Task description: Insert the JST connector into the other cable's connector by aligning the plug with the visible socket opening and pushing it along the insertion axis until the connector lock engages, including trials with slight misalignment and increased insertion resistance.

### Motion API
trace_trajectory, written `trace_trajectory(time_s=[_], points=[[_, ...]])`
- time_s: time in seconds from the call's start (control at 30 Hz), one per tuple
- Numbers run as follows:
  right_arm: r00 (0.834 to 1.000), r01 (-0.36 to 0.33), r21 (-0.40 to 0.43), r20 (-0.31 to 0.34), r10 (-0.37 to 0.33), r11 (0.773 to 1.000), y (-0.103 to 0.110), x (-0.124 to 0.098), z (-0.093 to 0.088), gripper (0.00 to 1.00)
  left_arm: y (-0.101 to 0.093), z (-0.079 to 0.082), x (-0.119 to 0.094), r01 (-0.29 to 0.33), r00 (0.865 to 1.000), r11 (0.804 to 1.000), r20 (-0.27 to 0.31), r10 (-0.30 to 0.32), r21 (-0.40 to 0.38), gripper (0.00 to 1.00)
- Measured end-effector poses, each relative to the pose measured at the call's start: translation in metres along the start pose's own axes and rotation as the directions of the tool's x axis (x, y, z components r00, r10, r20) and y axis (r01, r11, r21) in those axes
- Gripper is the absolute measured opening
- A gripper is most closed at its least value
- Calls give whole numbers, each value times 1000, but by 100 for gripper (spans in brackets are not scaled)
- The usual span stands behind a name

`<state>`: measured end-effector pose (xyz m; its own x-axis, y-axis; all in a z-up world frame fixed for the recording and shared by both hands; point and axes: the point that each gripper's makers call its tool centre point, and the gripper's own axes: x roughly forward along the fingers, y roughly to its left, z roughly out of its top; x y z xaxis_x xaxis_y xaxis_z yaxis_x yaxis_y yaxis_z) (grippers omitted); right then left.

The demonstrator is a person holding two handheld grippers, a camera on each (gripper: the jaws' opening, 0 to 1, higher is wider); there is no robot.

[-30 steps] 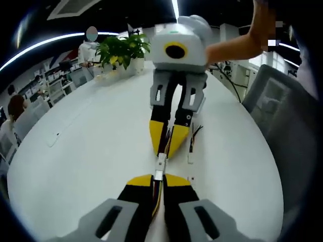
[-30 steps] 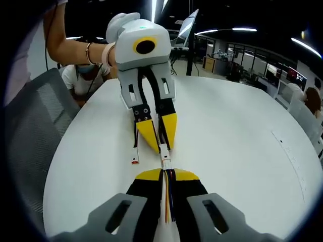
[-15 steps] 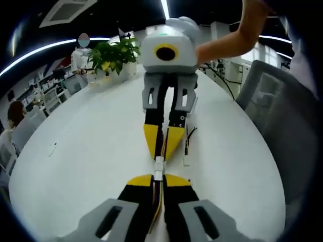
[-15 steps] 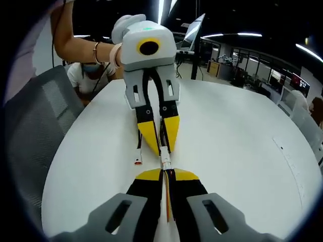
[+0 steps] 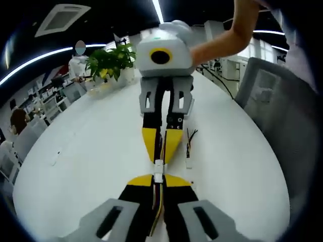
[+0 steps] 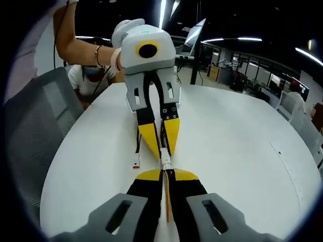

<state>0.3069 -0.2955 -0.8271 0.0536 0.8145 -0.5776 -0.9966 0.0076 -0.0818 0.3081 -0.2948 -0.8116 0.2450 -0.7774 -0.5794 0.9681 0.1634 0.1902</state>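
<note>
We cannot see how the two little white plugs fit together, because they are very small and sit right between the yellow tips. We cannot tell if they are clicked in all the way.

In the left gripper view, our left gripper (image 5: pixel 157 180) is closed tight on a cable (image 5: pixel 158 199) with coloured wires. The wires run back between its jaws and go out of sight at the bottom. Its white connector (image 5: pixel 158 176) pokes out just past the tips. The right gripper (image 5: pixel 161 154) comes from the far side, tip to tip with ours. It is closed too, on the other connector (image 5: pixel 158 164), and the two white parts touch.

In the right gripper view we see the same thing from the other side. The right gripper (image 6: pixel 165 175) pinches its wires, the left gripper (image 6: pixel 162 149) faces it, and the joined plugs (image 6: pixel 165 162) sit between them.

A spare cable (image 5: pixel 189 148) lies on the table just beside the far gripper's tips. We see it again in the right gripper view (image 6: pixel 137 154).

The table (image 5: pixel 91 151) is big, round and white. A green plant (image 5: pixel 112 58) stands at its far end, behind the right gripper. A grey chair (image 6: pixel 35 121) is next to the table. The room is a dark office with long ceiling lights (image 6: pixel 162 10).
</note>
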Motion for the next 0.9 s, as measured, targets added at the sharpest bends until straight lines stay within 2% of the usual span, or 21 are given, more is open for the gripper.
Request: trace_trajectory(time_s=[0.5, 0.9], points=[[1000, 0, 12, -9, 0, 1000, -2, 0, -3, 3, 2, -4, 5, 14, 1000, 1000, -7, -14, -17, 0], [1000, 27, 27, -1, -27, 999, -11, 1, 0, 3, 10, -5, 4, -7, 1000, 999, -14, 7, -31, 0]])
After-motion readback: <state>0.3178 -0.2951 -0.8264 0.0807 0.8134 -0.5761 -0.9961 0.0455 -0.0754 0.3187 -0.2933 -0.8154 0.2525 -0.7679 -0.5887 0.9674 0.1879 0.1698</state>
